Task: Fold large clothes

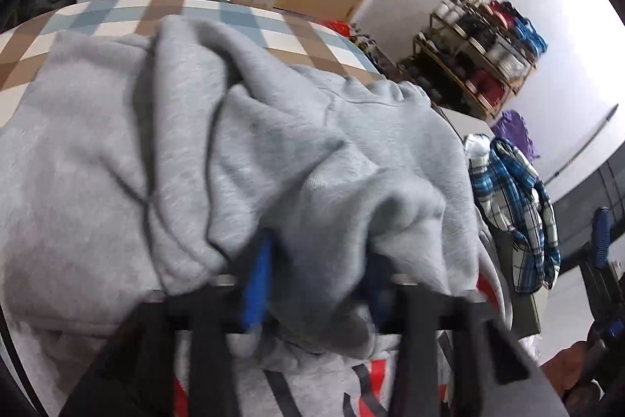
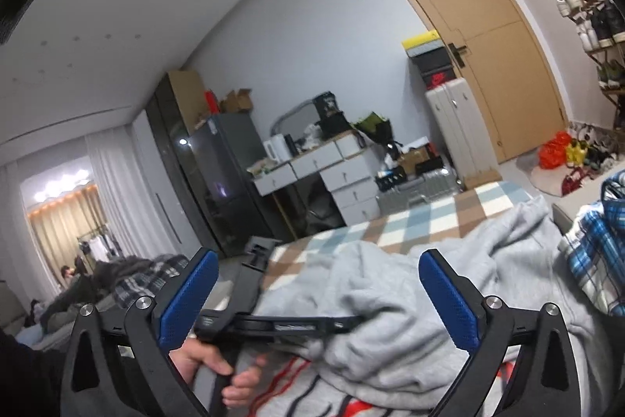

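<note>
The left gripper (image 1: 312,260) sits closest to its own camera, its black frame blurred across the bottom of the view, and a fold of the grey sweatshirt (image 1: 242,143) is bunched between its jaws. One blue pad (image 1: 258,280) shows at the left of that fold; the other is buried under cloth, so the jaws are drawn in on the fabric and pinching it. The sweatshirt lies rumpled over the bed (image 1: 250,14) (a checked cover of blue, brown and white), and it takes up most of the near half of the bed. Red and dark stripes of a print show at the sweatshirt's near edge, below the gripper.

From the right wrist, the right gripper (image 2: 316,299) has its jaws spread wide, blue pads (image 2: 449,299) well apart and nothing between them. It hangs above the near edge of the sweatshirt. Under it a hand (image 2: 211,366) grasps the handle of the left gripper, whose body runs into the grey cloth.

Beside the bed, at its right edge, a blue plaid shirt (image 1: 511,210) hangs in a heap, just beside the sweatshirt. Beyond the far end of the bed stand a white suitcase (image 2: 457,131), a set of drawers (image 2: 343,178) and a wooden door (image 2: 480,38). A shoe rack (image 1: 480,49) stands against the wall to the right of the bed.
</note>
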Tool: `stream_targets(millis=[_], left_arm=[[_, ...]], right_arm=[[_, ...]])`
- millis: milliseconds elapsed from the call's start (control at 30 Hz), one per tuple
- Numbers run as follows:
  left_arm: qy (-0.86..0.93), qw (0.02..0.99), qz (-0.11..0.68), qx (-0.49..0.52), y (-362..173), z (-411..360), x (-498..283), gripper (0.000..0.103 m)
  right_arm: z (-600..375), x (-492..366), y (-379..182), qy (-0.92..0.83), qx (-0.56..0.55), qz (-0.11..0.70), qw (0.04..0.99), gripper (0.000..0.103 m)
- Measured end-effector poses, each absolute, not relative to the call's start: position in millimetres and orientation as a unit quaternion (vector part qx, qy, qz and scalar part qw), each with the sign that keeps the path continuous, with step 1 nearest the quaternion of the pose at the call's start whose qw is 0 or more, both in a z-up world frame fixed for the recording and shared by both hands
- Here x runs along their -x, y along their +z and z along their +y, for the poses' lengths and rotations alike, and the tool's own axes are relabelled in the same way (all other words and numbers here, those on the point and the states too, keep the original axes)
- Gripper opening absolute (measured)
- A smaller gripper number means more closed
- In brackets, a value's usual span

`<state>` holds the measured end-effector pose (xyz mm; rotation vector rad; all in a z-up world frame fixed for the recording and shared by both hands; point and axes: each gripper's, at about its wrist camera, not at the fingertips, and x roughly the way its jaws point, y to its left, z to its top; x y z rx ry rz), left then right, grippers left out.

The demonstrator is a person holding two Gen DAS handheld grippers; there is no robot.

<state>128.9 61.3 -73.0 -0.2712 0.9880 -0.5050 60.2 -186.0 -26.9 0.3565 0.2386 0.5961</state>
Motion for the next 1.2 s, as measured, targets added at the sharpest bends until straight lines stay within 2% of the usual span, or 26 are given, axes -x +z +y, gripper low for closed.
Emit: stream_targets(millis=[100, 233, 333, 433, 500, 533, 600, 667, 700, 767, 1000, 1200], left_arm=[[-0.239, 0.838, 0.466, 0.152, -75.5, 76.6, -124.8, 0.015], [-0.239, 0.850, 0.450, 0.134, -71.5, 72.4, -117.5, 0.014], [-0.248, 0.851, 0.444, 0.131, -68.8, 68.7, -115.8, 0.013], [-0.261, 0.844, 0.443, 0.152, -66.8, 69.5, -119.4, 0.013], [-0.271, 0.838, 0.442, 0.171, -64.6, 75.5, -120.0, 0.009], [-0.274, 0.836, 0.443, 0.173, -63.6, 75.9, -120.6, 0.008], [-0.285, 0.832, 0.439, 0.186, -61.4, 78.1, -121.2, 0.008], [-0.283, 0.833, 0.441, 0.178, -61.8, 75.7, -121.2, 0.008], [-0.285, 0.833, 0.442, 0.173, -63.2, 74.6, -121.8, 0.008], [-0.281, 0.835, 0.444, 0.165, -64.5, 71.5, -122.3, 0.008], [-0.292, 0.832, 0.441, 0.165, -61.2, 67.0, -121.4, 0.008], [-0.325, 0.821, 0.451, 0.132, -68.6, 56.4, -121.7, 0.008]], right_arm=[[-198.6, -83.3, -40.1, 0.275, -0.212, 0.173, 0.922, 0.103], [-219.2, -116.8, -75.7, 0.252, -0.310, 0.275, 0.875, 0.103], [-229.4, -135.0, -100.2, 0.263, -0.381, 0.321, 0.827, 0.103], [-223.5, -148.5, -110.6, 0.275, -0.391, 0.353, 0.805, 0.103], [-213.8, -156.1, -108.9, 0.286, -0.374, 0.362, 0.805, 0.102], [-207.1, -158.5, -107.1, 0.287, -0.360, 0.364, 0.809, 0.095], [-194.1, -165.8, -105.3, 0.266, -0.325, 0.382, 0.824, 0.075], [-186.6, -174.0, -112.6, 0.223, -0.300, 0.411, 0.831, 0.024], [-187.0, -176.3, -117.2, 0.213, -0.302, 0.421, 0.828, 0.017], [-192.9, -178.3, -118.3, 0.209, -0.316, 0.418, 0.826, 0.011], [-211.1, -154.3, -66.2, 0.216, -0.297, 0.318, 0.874, 0.009], [-227.4, -150.0, -80.6, 0.199, -0.305, 0.339, 0.867, 0.009]])
